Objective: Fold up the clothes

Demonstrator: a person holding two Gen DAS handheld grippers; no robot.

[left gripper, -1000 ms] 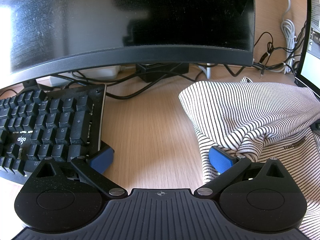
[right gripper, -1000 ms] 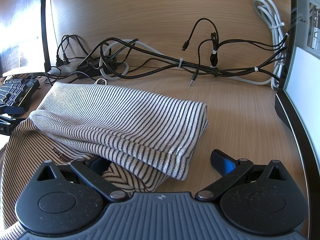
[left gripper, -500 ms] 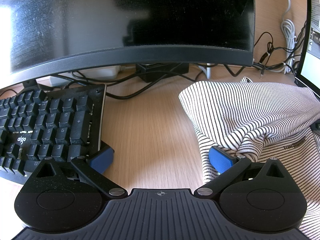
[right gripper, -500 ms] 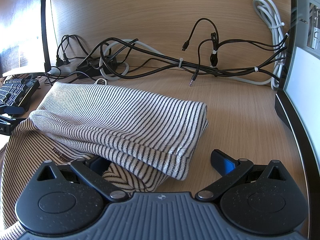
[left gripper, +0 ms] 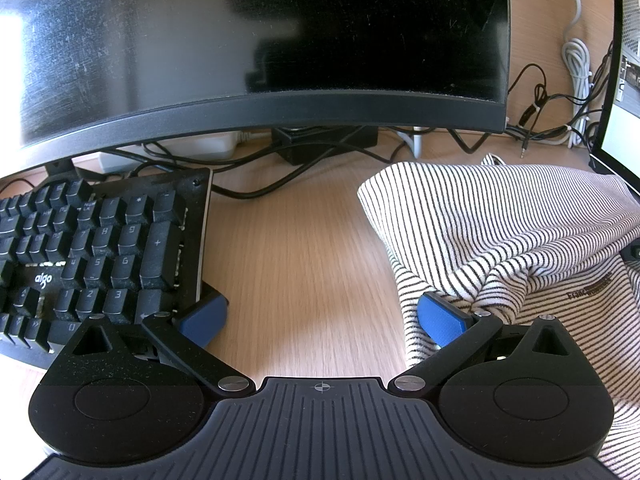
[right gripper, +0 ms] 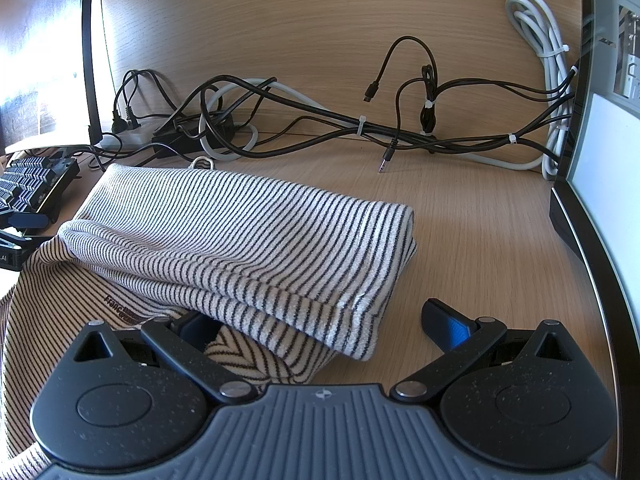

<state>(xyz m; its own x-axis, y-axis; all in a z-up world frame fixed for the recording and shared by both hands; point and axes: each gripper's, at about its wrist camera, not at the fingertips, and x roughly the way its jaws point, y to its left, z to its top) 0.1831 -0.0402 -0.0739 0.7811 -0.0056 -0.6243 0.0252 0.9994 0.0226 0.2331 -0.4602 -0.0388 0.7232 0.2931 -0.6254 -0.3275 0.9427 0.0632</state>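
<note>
A white garment with thin black stripes (left gripper: pixel 500 220) (right gripper: pixel 240 232) lies partly folded on the wooden desk (left gripper: pixel 304 248), its far half doubled over the near half. My left gripper (left gripper: pixel 320 318) is open at the garment's left edge, its right blue pad (left gripper: pixel 440 316) tucked just under the folded layer and its left pad (left gripper: pixel 202 318) beside the keyboard. My right gripper (right gripper: pixel 320 326) is open around the garment's right corner, with its left pad (right gripper: pixel 196 326) under the fold and its right pad (right gripper: pixel 446 322) on bare desk.
A black keyboard (left gripper: pixel 88 240) sits at the left under a large dark monitor (left gripper: pixel 256 40). Tangled black and white cables (right gripper: pixel 360 128) run along the desk's back wall. A computer case (right gripper: pixel 604 160) stands at the right edge.
</note>
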